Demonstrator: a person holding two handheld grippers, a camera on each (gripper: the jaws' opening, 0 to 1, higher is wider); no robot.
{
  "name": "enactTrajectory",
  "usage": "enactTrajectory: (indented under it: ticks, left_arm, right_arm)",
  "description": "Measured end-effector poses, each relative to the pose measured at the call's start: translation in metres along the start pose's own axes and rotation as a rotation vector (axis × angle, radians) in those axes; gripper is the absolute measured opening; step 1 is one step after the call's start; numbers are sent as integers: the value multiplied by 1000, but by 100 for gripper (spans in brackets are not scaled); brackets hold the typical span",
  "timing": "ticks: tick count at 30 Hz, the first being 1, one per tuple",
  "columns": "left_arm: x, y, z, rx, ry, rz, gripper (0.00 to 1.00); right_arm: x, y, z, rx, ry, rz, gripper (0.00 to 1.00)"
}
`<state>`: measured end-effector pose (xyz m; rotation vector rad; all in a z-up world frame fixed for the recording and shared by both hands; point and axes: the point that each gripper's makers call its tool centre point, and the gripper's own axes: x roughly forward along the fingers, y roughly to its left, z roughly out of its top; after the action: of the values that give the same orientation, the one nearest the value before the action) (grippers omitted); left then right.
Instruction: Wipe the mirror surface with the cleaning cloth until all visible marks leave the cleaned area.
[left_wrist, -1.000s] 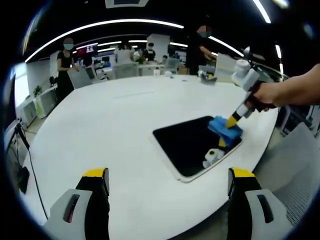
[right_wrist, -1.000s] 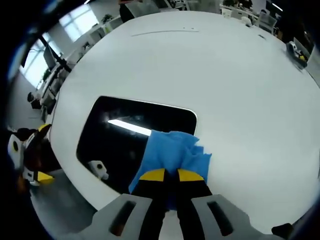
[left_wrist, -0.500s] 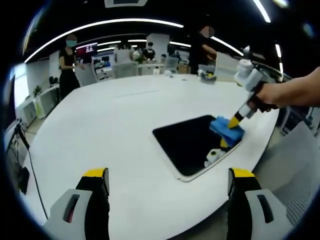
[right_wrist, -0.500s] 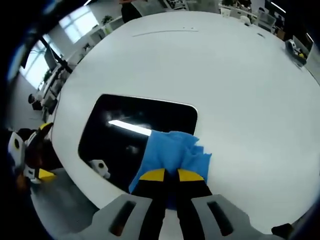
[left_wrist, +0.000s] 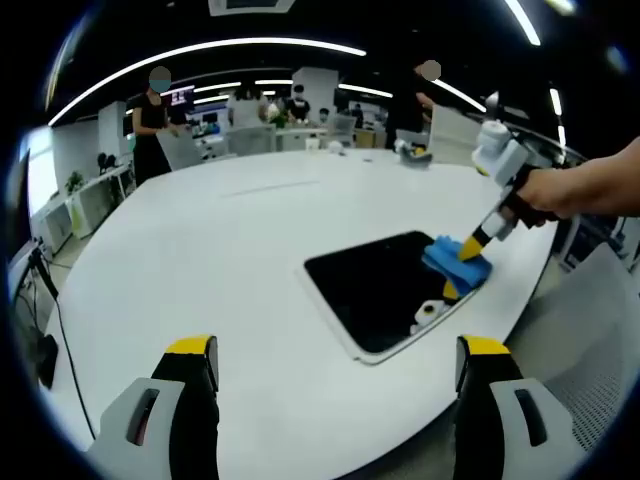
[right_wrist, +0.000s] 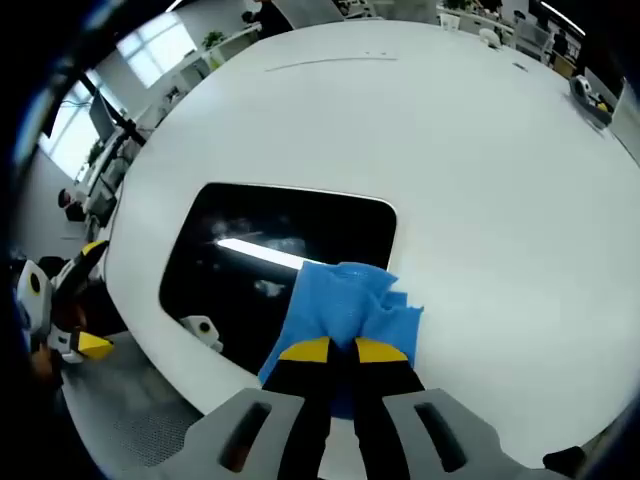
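The wiping step is judged to be in hand — the crumpled blue cleaning cloth (right_wrist: 345, 305) is clamped in the right gripper (right_wrist: 334, 351) and pressed on a corner of the dark rectangular white-framed mirror (right_wrist: 270, 265), which lies flat on the round white table (right_wrist: 400, 130). Faint smears are seen beside the cloth, so a stroke across them is called for. The left gripper (left_wrist: 335, 360) is held apart, empty, short of the table.

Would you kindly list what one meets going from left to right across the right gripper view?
Left gripper → mirror → blue cleaning cloth, held in the right gripper → bare white table.
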<state>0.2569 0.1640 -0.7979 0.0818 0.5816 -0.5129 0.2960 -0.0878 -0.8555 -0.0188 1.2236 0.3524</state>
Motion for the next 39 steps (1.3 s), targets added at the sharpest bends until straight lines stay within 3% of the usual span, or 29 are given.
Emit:
enactTrajectory:
  ticks: [23,39]
  left_arm:
    - [0,1,1,-4,-6,0,99]
    - [-1,2,2,-7,-13,5,99]
  right_arm:
    - [-2,5,-11,17,1,1,2]
    - [7,40,-4,28,7,34,2]
